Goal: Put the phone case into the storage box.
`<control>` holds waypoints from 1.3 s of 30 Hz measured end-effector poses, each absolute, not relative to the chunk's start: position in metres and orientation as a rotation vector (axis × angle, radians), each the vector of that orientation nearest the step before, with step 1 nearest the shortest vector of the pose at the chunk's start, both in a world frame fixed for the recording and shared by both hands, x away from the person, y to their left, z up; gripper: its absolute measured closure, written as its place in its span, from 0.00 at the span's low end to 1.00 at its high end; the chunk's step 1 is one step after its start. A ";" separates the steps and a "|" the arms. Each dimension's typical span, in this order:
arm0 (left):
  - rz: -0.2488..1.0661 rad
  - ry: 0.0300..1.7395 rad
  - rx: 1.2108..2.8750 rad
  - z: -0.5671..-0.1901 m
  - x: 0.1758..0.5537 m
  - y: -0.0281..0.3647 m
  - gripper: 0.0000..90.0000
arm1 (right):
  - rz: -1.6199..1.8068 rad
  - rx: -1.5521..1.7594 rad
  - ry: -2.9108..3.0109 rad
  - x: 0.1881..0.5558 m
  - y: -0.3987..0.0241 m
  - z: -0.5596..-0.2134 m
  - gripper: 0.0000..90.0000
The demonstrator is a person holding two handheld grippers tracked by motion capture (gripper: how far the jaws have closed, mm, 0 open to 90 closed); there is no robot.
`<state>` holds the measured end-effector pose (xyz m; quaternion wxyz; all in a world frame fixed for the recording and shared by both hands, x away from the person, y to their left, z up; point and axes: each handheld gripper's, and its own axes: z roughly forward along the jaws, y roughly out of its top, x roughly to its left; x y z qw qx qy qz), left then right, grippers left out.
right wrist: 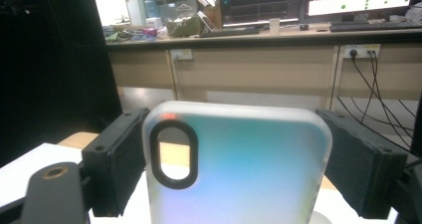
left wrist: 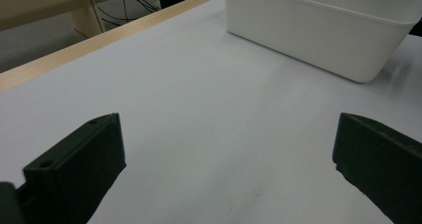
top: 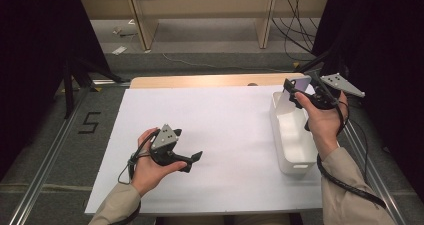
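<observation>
My right gripper [right wrist: 234, 169] clamped the phone case [right wrist: 239, 169] edgewise, upright above the white bin [top: 295, 135], seemingly for dropping in. My left gripper [left wrist: 226, 169] hung open and empty over the worktop [left wrist: 209, 109].

The frosted translucent phone case [right wrist: 238, 164] between the right gripper [right wrist: 234, 167] jaws is cut off below; the white plastic bin [top: 292, 135] interior beneath stays hidden

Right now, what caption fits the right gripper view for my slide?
The right tongs clamp a frosted phone case by its sides, upright before a desk.
</observation>
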<state>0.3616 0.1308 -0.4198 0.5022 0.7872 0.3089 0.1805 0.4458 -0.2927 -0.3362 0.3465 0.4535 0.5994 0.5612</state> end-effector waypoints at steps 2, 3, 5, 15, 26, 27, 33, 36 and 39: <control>0.437 0.747 1.902 -0.420 0.362 0.131 0.00 | 1.454 1.180 1.554 0.446 -0.294 -0.337 0.20; 0.437 0.746 1.902 -0.420 0.362 0.131 0.00 | 1.452 1.182 1.553 0.446 -0.294 -0.337 0.20; 0.436 0.747 1.901 -0.420 0.362 0.131 0.00 | 1.450 1.184 1.550 0.447 -0.295 -0.337 0.20; 0.434 0.747 1.904 -0.421 0.362 0.130 0.00 | 1.435 1.198 1.535 0.449 -0.301 -0.339 0.20; 0.436 0.746 1.900 -0.420 0.361 0.130 0.00 | 1.425 1.202 1.533 0.450 -0.303 -0.340 0.20; 0.436 0.745 1.900 -0.420 0.362 0.130 0.00 | 1.423 1.202 1.533 0.450 -0.303 -0.340 0.20; 0.435 0.745 1.900 -0.420 0.361 0.130 0.00 | 1.417 1.209 1.534 0.451 -0.304 -0.341 0.20; 0.436 0.745 1.900 -0.420 0.361 0.130 0.00 | 1.414 1.206 1.534 0.451 -0.305 -0.341 0.20; 0.436 0.745 1.899 -0.420 0.361 0.130 0.00 | 1.409 1.205 1.536 0.452 -0.305 -0.342 0.20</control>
